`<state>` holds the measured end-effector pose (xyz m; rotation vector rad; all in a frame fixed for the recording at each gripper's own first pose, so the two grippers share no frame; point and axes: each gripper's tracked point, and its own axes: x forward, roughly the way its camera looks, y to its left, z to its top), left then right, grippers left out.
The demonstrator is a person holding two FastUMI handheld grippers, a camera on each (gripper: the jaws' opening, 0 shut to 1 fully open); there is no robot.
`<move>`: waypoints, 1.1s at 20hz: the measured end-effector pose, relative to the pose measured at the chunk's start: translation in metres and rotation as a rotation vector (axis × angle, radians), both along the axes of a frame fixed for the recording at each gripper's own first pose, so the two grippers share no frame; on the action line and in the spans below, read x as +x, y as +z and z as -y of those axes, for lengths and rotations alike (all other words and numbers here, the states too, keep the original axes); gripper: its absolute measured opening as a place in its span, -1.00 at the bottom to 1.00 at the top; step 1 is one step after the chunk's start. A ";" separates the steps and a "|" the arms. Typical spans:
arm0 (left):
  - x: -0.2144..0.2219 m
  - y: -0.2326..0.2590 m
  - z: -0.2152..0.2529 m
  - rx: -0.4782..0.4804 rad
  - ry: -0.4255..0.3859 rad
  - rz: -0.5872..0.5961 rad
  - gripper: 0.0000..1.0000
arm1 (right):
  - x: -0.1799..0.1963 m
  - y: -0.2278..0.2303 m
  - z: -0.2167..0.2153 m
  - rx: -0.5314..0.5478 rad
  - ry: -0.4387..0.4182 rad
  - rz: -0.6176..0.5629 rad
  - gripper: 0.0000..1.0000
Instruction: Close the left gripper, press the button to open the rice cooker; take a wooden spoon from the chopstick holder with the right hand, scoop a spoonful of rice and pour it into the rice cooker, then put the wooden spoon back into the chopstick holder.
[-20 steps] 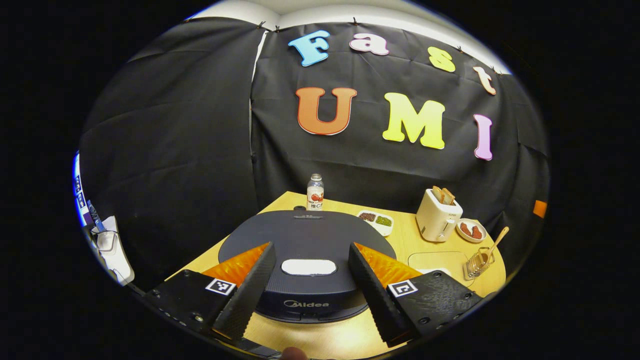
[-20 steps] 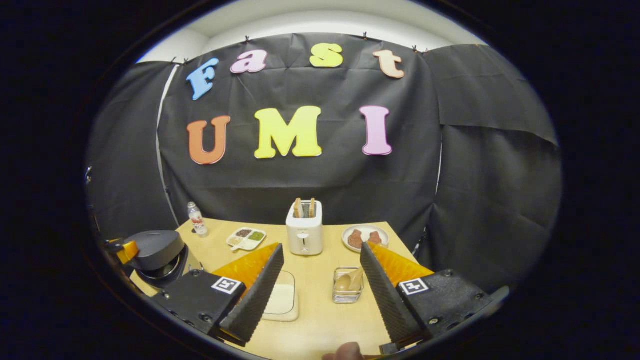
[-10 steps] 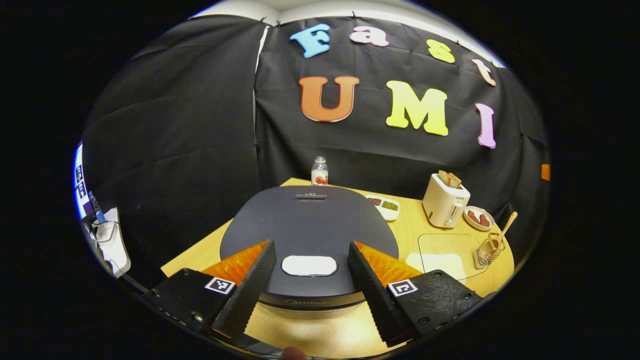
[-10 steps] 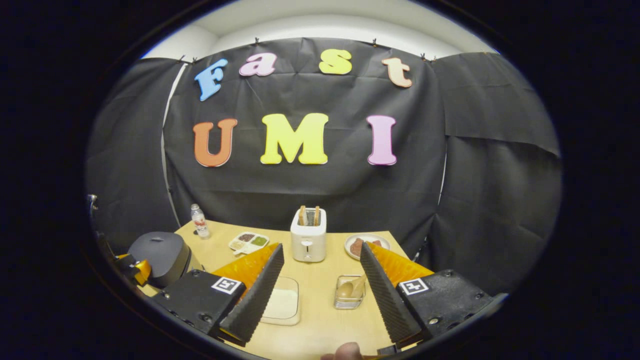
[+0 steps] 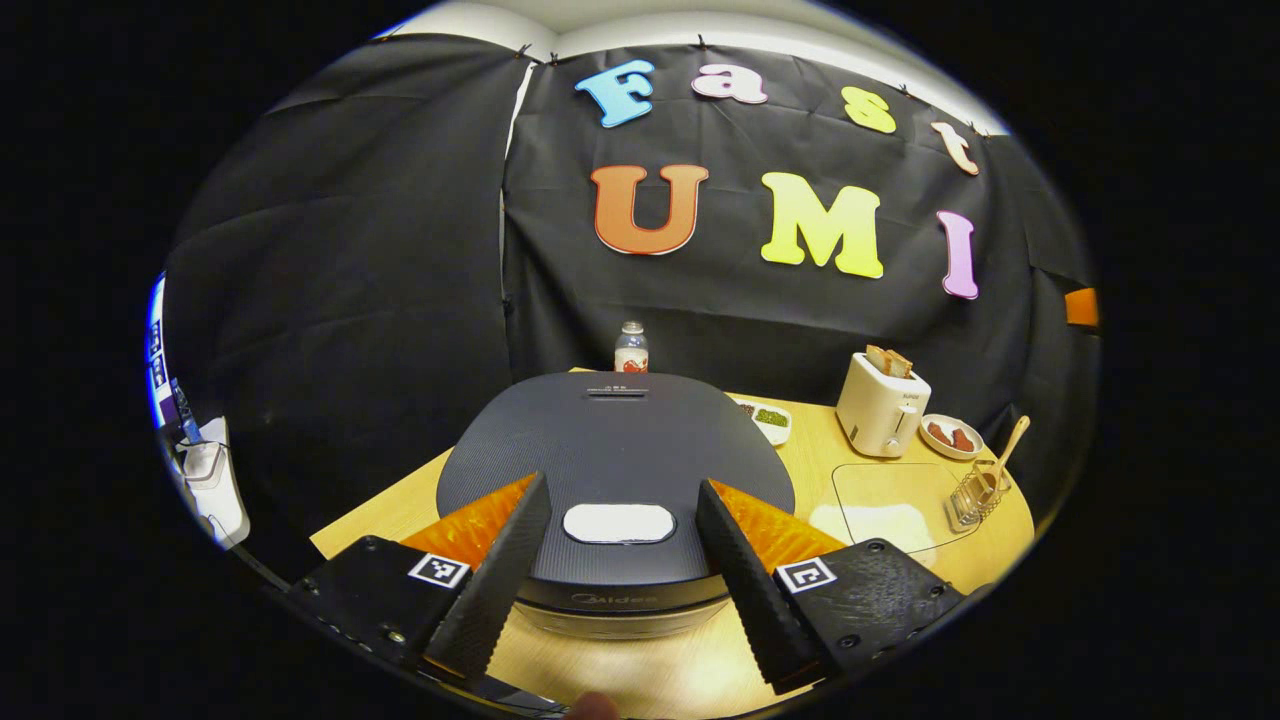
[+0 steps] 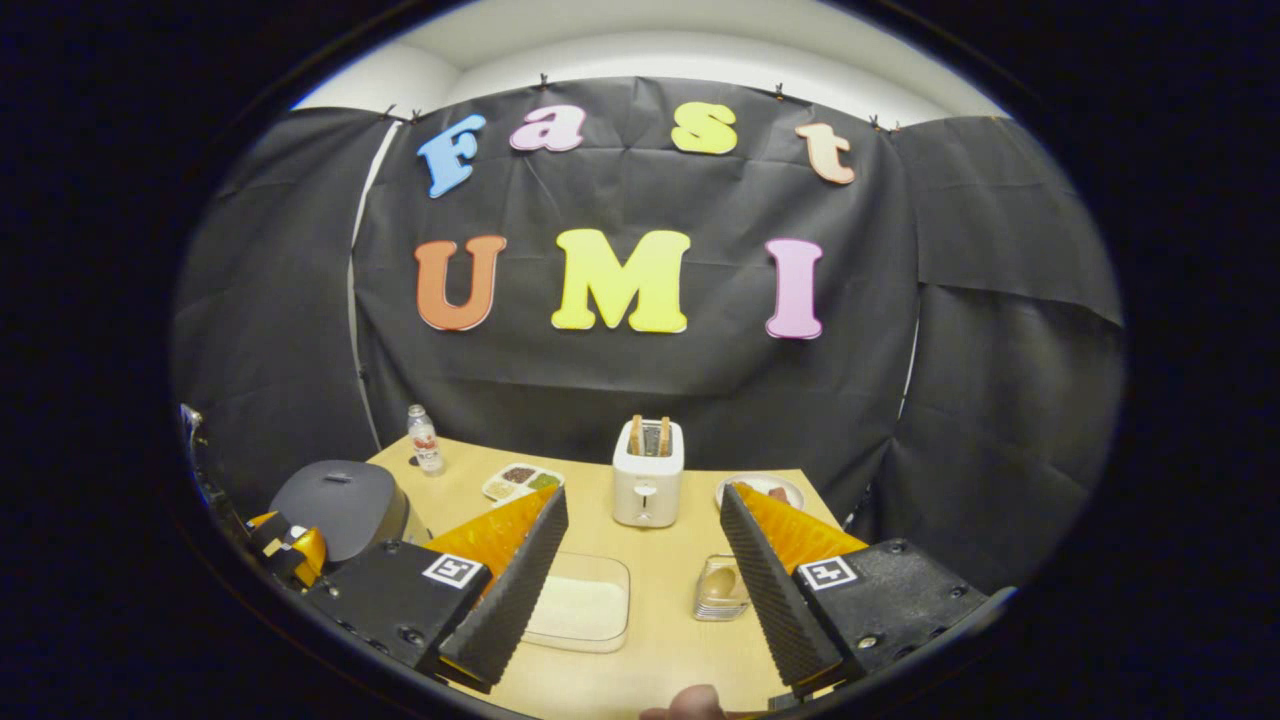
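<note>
The dark rice cooker (image 5: 615, 450) sits with its lid down in front of my left gripper (image 5: 615, 625). Its pale oval button (image 5: 618, 523) lies between the open fingers, which hover just above the lid's front. In the right gripper view the cooker (image 6: 335, 498) stands at the left with the left gripper (image 6: 285, 545) beside it. A wooden spoon (image 5: 1005, 455) leans in the wire chopstick holder (image 5: 975, 495). My right gripper (image 6: 640, 620) is open above the table, with the holder (image 6: 722, 590) and the clear rice container (image 6: 580, 612) between its fingers farther off.
A white toaster (image 6: 648, 485) with bread stands mid-table. Beside it are a plate of reddish food (image 6: 765, 490), a divided dish (image 6: 520, 482) and a small bottle (image 6: 424, 440). The wooden table's (image 6: 650, 660) near edge lies below my right fingers.
The cooker's lid, raised a second ago, has come down shut. The left gripper drew back slightly. The right gripper view has shifted, so the holder and container sit lower and more to the right.
</note>
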<state>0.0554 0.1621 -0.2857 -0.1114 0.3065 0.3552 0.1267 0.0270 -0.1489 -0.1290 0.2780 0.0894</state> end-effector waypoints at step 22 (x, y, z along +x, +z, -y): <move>-0.071 0.194 0.086 0.083 -0.209 0.283 0.89 | -0.072 0.052 -0.002 0.118 0.018 0.153 1.00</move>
